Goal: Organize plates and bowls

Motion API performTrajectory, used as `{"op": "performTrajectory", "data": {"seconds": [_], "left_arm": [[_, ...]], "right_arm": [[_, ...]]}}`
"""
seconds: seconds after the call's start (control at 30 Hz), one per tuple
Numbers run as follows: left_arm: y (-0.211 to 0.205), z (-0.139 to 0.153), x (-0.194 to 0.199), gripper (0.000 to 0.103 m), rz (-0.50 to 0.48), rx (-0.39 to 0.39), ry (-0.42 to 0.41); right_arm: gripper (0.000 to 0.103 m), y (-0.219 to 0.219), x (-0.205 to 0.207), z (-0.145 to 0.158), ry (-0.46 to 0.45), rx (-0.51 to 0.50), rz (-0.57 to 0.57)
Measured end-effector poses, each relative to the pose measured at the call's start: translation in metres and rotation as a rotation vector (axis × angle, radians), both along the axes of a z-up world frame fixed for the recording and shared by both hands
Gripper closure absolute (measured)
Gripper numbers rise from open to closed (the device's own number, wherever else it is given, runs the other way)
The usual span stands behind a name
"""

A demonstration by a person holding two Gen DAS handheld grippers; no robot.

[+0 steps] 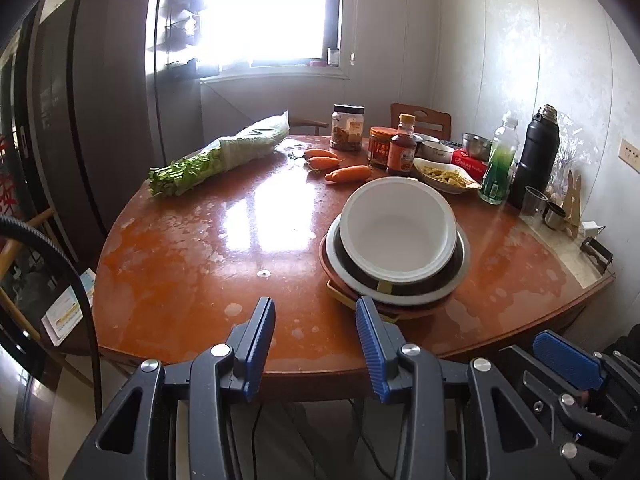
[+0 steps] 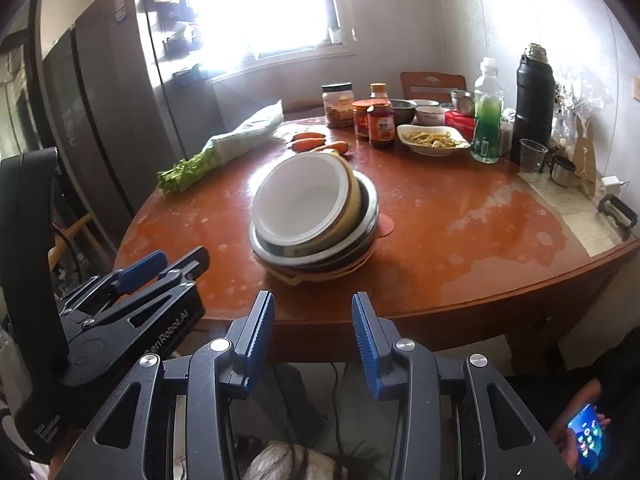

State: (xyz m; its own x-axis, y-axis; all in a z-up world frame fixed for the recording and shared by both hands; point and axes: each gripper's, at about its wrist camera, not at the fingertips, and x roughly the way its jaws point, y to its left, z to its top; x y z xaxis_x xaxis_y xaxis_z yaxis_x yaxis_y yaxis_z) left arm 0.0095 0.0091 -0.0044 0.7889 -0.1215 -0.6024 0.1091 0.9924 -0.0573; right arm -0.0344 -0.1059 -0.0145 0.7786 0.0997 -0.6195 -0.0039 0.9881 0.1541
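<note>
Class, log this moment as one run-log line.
left tongs: open, empty | right tongs: open, empty | white bowl: tops stack, tilted | stack: on table

Bright window (image 1: 264,8) at back, glare washing out view, reflecting on worn reddish round surface (image 1: 180,264). Dark tall refrigerator (image 1: 92,120) left. Pale panelled walls (image 1: 520,60) right. Wooden chair (image 1: 422,118) behind surface. Wall socket (image 1: 630,154) far right.
</note>
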Motion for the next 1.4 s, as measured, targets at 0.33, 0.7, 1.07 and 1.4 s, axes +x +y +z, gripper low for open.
{"op": "performTrajectory", "data": {"seconds": [0.33, 0.7, 1.07, 1.4], "left_arm": [[-0.006, 0.003, -0.007, 0.051, 0.0, 0.02, -0.022], [-0.004, -0.004, 0.0, 0.051, 0.016, 0.011, 0.017], [-0.007, -0.011, 0.004, 0.051, 0.019, 0.015, 0.048], [-0.011, -0.012, 0.003, 0.051, 0.02, 0.036, 0.046]], "right_arm": [[0.052, -0.008, -0.007, 0.001, -0.007, -0.02, -0.057], [0.05, -0.012, -0.006, -0.001, 0.0, -0.019, -0.056], [0.05, -0.017, -0.007, -0.001, -0.002, -0.018, -0.068], [0.05, -0.019, -0.006, -0.001, -0.003, -0.019, -0.073]]}}
